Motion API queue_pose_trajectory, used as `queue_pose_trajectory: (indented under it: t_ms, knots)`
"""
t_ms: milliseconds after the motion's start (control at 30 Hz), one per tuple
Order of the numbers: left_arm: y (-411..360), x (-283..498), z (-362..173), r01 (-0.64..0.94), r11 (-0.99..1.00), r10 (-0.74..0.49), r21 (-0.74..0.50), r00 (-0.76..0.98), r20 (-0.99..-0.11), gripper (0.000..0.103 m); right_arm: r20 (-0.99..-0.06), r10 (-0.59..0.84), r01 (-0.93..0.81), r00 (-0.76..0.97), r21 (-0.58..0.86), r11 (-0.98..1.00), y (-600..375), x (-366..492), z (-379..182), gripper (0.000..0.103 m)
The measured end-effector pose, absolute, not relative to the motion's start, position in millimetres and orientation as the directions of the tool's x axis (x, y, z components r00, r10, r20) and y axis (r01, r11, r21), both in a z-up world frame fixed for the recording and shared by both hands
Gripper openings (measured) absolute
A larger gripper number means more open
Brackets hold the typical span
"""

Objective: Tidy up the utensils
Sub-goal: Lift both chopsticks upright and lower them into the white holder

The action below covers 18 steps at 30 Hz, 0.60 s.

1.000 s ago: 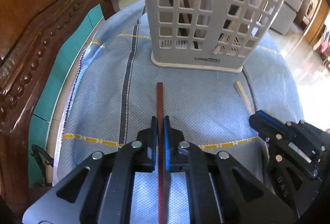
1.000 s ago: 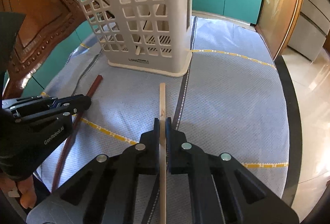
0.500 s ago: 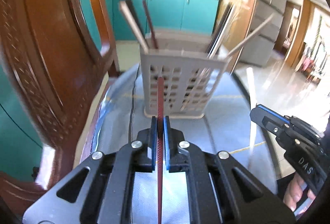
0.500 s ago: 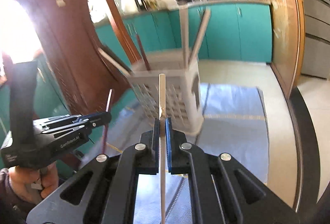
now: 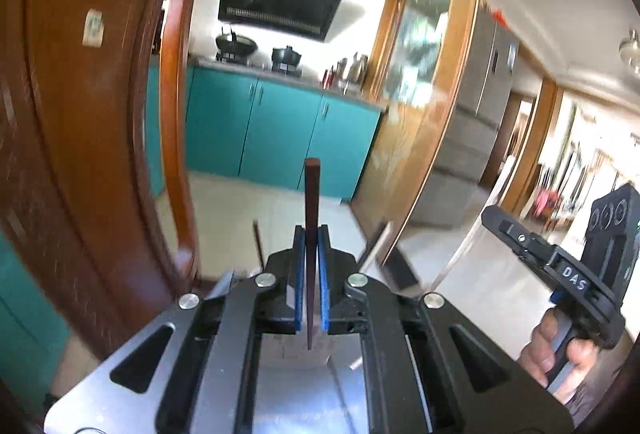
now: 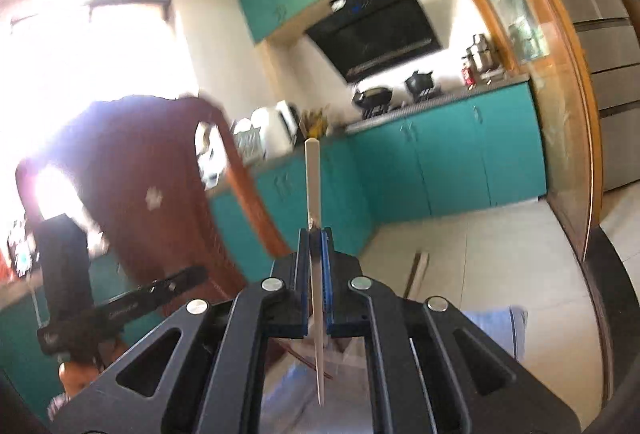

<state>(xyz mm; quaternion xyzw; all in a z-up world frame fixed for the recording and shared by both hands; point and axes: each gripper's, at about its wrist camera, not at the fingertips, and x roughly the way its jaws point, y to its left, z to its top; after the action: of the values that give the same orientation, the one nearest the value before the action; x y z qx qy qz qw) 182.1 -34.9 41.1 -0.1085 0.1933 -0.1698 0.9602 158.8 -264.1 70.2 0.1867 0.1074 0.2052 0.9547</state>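
Note:
My left gripper [image 5: 311,234] is shut on a dark red-brown chopstick [image 5: 311,194], which sticks up and forward between the blue pads. My right gripper [image 6: 316,234] is shut on a pale wooden chopstick [image 6: 313,182], held the same way. Both are raised high and point almost level into the kitchen. In the left wrist view the right gripper [image 5: 494,216] is at the right, with a hand [image 5: 556,350] on its grip. The left gripper [image 6: 198,274] shows at the left of the right wrist view. Only tips of other sticks [image 5: 258,242] [image 6: 418,270] poke up; the basket is hidden beneath.
A carved wooden chair back [image 5: 80,154] stands close on the left. Teal cabinets [image 5: 280,138] with a stove and a black range hood [image 5: 280,2] lie ahead. A wooden sliding door frame [image 5: 444,106] and a fridge are to the right. A patch of blue tablecloth [image 6: 496,326] shows below.
Both grippers have risen from the table with their chopsticks and tilted up toward level. The basket and the cloth have dropped out of sight below.

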Motion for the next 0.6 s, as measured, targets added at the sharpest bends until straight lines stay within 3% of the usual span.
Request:
queue_pose_trajectory:
  t_ms: [200,400,500,600]
  knots:
    - [-16.6,206.9,51.1,0.213,0.912,-0.309,-0.352,0.918,-0.247,0.007,-0.090,0.324,-0.259,0.942,0.419,0.870,-269.5,188.5,66.5,0.006]
    - [-2.2,226.6,40.3,0.156,0.902,-0.264,-0.402,0.937,-0.228,0.007,-0.168,0.283,-0.216,0.944,0.331,0.918,-255.3,215.8,36.1,0.006]
    - [-13.9,233.8,28.8,0.075,0.941,-0.158,-0.331,0.959,-0.234,0.007,-0.214,0.266,-0.206,0.940,0.267,0.941,-242.1,221.2,21.5,0.006]
    - [-31.8,252.8,8.6,0.055,0.962,-0.135,-0.267,0.947,-0.290,0.007,-0.245,0.263,-0.206,0.933,0.235,0.950,-232.9,223.8,7.4,0.006]
